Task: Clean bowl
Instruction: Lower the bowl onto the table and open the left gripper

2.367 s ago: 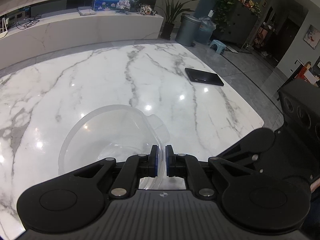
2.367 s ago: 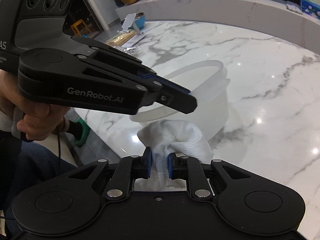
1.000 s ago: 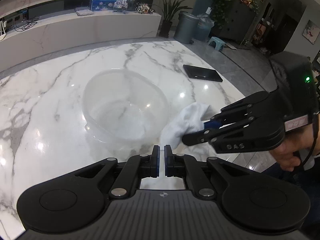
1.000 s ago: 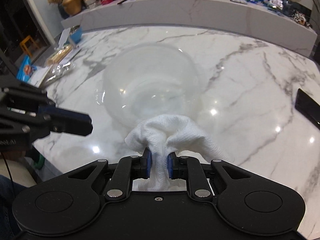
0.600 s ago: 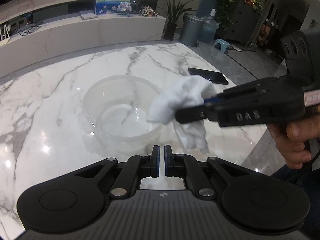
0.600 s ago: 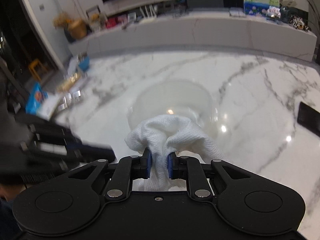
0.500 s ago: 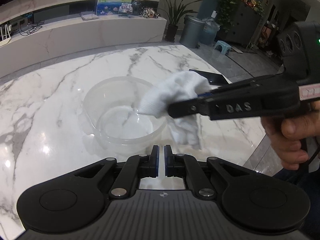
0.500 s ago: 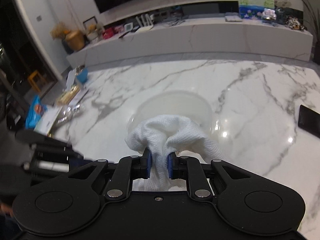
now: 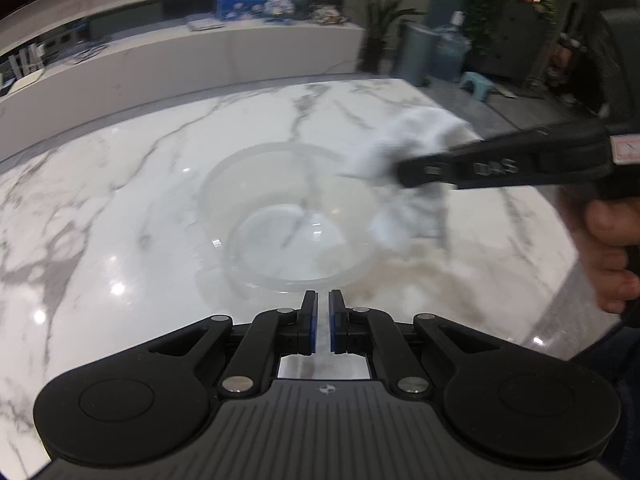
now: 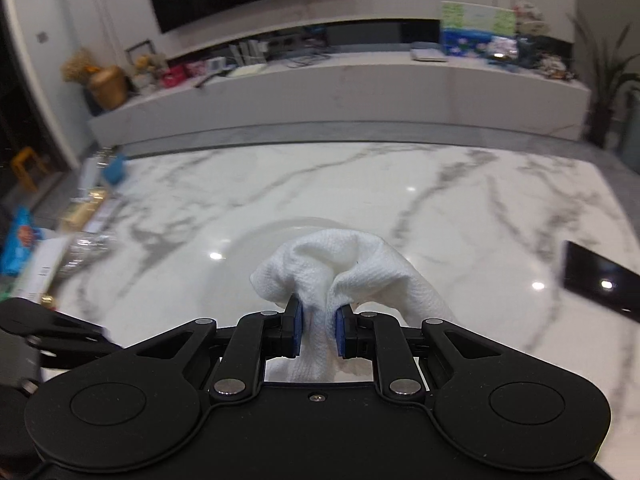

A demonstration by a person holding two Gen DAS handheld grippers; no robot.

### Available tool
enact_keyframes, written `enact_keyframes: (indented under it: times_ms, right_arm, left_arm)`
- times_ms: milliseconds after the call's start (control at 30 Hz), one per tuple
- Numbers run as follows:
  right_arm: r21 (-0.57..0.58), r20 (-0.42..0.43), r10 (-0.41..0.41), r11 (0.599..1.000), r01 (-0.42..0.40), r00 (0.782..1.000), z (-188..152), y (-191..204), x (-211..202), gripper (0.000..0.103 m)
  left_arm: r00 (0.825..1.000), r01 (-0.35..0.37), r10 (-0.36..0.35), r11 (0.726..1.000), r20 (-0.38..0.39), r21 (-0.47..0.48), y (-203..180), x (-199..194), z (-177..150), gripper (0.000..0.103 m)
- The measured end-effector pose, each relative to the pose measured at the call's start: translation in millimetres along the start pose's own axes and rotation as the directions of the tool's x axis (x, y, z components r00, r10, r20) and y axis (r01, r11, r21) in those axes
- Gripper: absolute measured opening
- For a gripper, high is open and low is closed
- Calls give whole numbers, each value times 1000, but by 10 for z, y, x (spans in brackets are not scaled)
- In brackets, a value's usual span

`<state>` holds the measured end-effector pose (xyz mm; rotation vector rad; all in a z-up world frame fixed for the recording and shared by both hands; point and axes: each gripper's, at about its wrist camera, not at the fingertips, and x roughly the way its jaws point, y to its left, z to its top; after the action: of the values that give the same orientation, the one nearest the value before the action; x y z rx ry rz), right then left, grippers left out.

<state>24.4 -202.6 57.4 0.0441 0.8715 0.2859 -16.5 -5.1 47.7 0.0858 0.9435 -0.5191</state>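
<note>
Left tongs (image 9: 323, 322) closed up w/ nothing in them, hovering just short of the bowl (image 9: 288, 216). The clear bowl sits upright on the marble bench (image 9: 120, 208), roughly mid-bench. Right tongs (image 10: 319, 330) are clamped on a bunched white cloth (image 10: 340, 268), which hangs over the bowl's right rim area; blurry, so can't tell if it's touching. Right hand (image 9: 612, 256) grips the handle. Further back on the right there's a dark phone (image 10: 596, 276) flat on the bench.
</note>
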Motion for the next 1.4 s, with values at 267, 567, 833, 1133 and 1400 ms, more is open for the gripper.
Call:
enact_keyframes:
  times_ms: [267,567,833,1133,1400]
  right_arm:
    - [-59,-108,-112,993,106,988,-168,-173,198,38]
    - [-119,-94,-151,983,139,984,-210,-18,153,63]
    - [-68,-67,-148,987,144,987,-254,116,22,67]
    - [-56,-19,-200,979,198,980,-292,333,-107,68]
    - [49,-28,-243,969,244,970,-331,313,-106,68]
  left_arm:
    - [998,-56,57,998,14,-34,-3,-13,3,25]
    - [988,-150,154,980,24,-128,-83,-66,-43,56]
    - [961,-268,276,941,12,-207,-149,-93,-23,75]
    - [922,-371,387,899,23,-232,-269,-73,-57,75]
    - [915,-387,403,886,11,-254,-252,-60,-46,75]
